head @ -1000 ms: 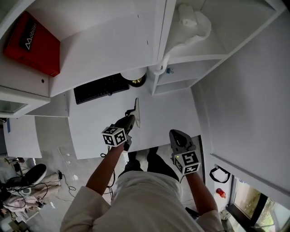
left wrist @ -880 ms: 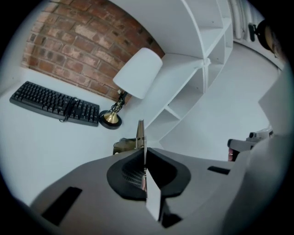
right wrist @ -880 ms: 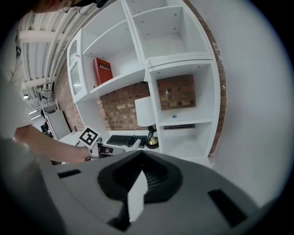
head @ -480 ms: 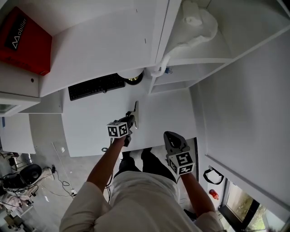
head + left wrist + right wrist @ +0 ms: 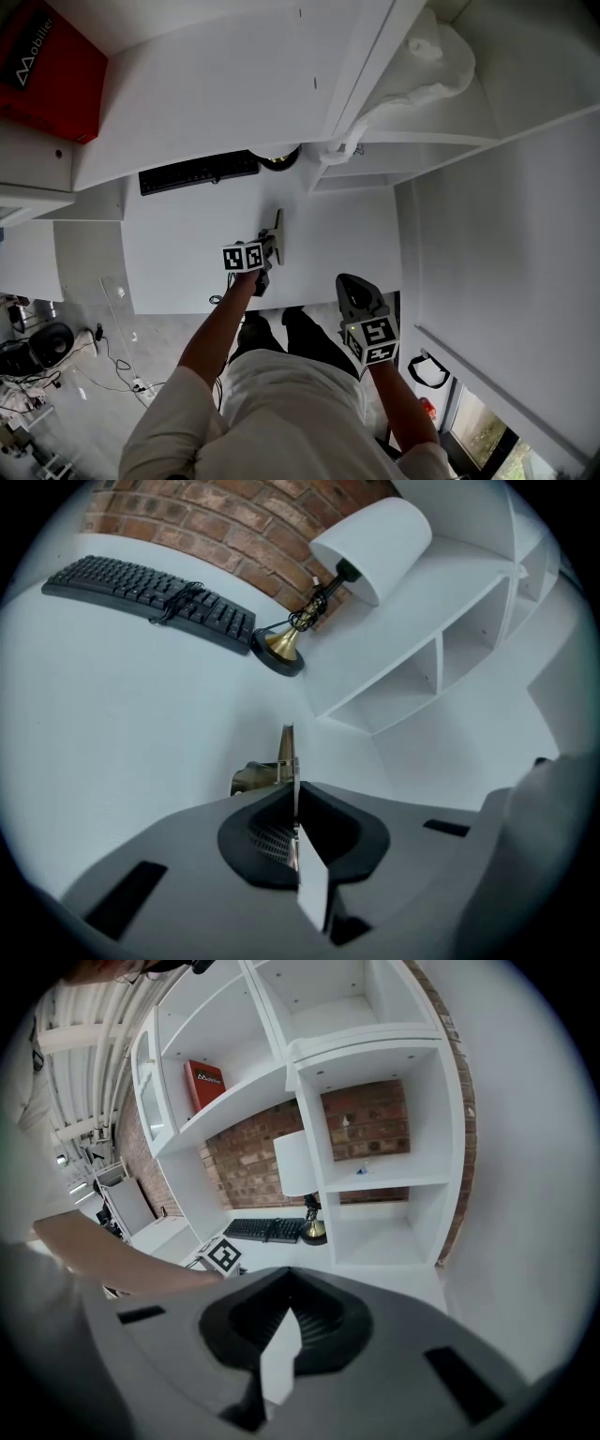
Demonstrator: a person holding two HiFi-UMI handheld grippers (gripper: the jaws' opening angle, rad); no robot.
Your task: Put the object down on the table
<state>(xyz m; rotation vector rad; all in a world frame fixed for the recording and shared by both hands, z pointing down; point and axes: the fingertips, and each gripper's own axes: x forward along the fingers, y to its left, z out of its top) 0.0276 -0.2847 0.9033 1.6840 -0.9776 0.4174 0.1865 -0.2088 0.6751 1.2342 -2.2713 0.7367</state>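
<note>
Set-down step: the left gripper (image 5: 270, 246) pinches the thin metal object (image 5: 279, 232) close to the table (image 5: 178, 267), person-side of the keyboard (image 5: 199, 172) (right gripper (image 5: 354, 292) closed, empty). Next, I reckon: touch down, then release.

That thin flat thing (image 5: 287, 747) in the left gripper (image 5: 292, 789) shows edge-on only, can't tell what it is. The red box (image 5: 42, 80) is cropped, and the lamp (image 5: 278, 157) at the tabletop's far edge mostly hides under a shelf (image 5: 216, 84).

The left gripper (image 5: 269, 247) reaches forward on a bare forearm (image 5: 220, 326) over the front edge of the table (image 5: 187, 244). It points down at a slant, with its jaws closed on a thin flat object (image 5: 287, 757). The right gripper (image 5: 352, 286) hangs at the same edge, near the right corner, with its jaws together and empty.
</note>
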